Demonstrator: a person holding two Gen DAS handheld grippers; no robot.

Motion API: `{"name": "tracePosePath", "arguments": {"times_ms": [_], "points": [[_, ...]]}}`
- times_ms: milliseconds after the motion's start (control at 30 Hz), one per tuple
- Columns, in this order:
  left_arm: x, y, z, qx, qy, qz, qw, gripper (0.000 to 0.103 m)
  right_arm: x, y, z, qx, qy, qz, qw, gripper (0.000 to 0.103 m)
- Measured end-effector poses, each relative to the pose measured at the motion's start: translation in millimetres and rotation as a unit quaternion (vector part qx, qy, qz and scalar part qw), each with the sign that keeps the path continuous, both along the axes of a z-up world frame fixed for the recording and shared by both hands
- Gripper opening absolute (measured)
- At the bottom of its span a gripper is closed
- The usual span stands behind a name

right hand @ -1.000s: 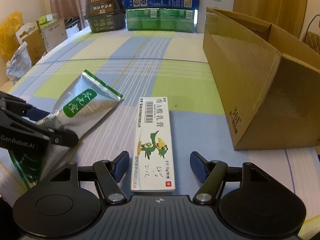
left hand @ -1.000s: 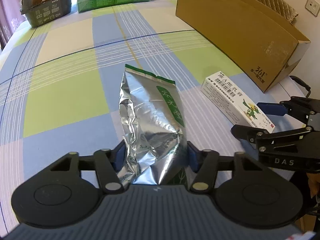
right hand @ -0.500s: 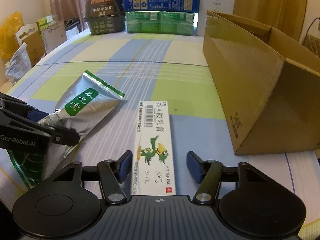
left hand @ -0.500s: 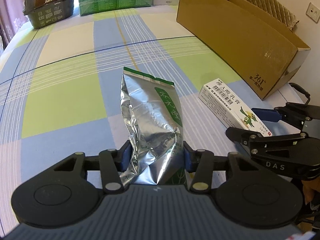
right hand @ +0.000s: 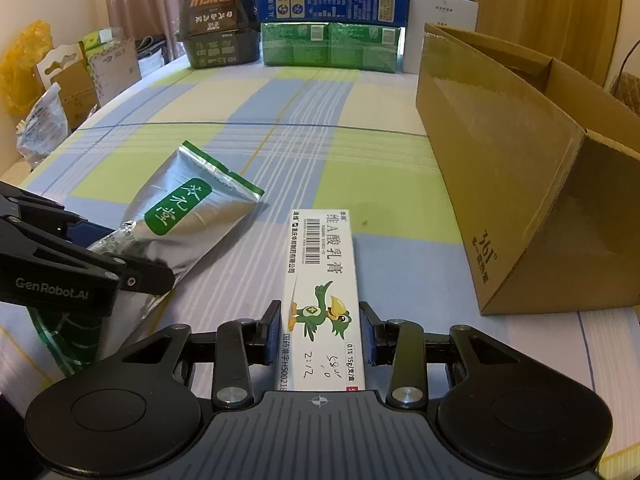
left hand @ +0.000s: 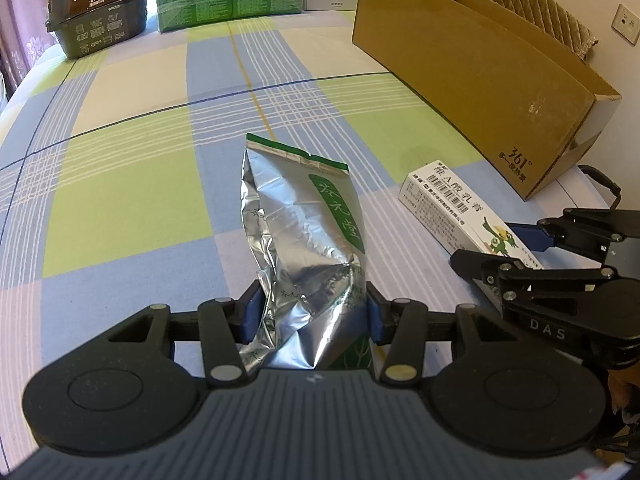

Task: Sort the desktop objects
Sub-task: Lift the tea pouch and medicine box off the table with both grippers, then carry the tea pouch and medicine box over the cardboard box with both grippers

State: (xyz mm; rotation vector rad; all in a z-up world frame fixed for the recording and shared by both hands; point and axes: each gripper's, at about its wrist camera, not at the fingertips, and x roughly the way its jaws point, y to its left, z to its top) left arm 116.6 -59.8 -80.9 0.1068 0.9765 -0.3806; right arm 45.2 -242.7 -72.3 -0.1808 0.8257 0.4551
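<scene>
A crinkled silver foil pouch [left hand: 304, 236] with a green label lies on the checked tablecloth, and my left gripper [left hand: 310, 314] is shut on its near end. The same pouch [right hand: 188, 216] shows at the left of the right wrist view, with the left gripper [right hand: 132, 276] on it. A long white ointment box [right hand: 320, 296] with a green bird picture lies lengthwise between the blue pads of my right gripper [right hand: 320, 330], which press both its sides. The box [left hand: 460, 208] also shows at the right of the left wrist view, with the right gripper [left hand: 516, 248] around its near end.
An open cardboard box [right hand: 520, 184] lies on its side at the right. Green, blue and dark packages [right hand: 328, 40] are stacked along the table's far edge. Bags and cartons [right hand: 60, 80] stand off the table's left side.
Both grippers have closed inward: the left one squeezed onto the foil pouch, the right one onto the sides of the ointment box. Both cameras moved slightly forward.
</scene>
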Motion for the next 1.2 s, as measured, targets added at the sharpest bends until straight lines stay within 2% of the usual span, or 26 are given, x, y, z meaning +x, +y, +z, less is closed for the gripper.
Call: {"name": "tracePosePath", "arguments": {"times_ms": [400, 667, 933, 1200], "points": [[-15.4, -7.7, 6.1, -0.021, 0.006, 0.004, 0.9998, 0.042, -4.5, -2.2, 22.1, 0.015, -0.006, -0.004, 1.000, 0.035], [-29.3, -15.8, 24.4, -0.043, -0.002, 0.022, 0.9988, 0.042, -9.5, -10.3, 44.1, 0.024, -0.025, -0.012, 0.999, 0.035], [-27.0, -39.1, 66.5, -0.060, -0.026, 0.026, 0.9975, 0.042, -8.7, -31.5, 86.6, 0.041, -0.070, -0.026, 0.996, 0.035], [1.3, -110.4, 121.3, -0.096, -0.056, 0.000, 0.9938, 0.042, 24.8, -90.2, 141.8, 0.049, -0.119, -0.072, 0.989, 0.036]]}}
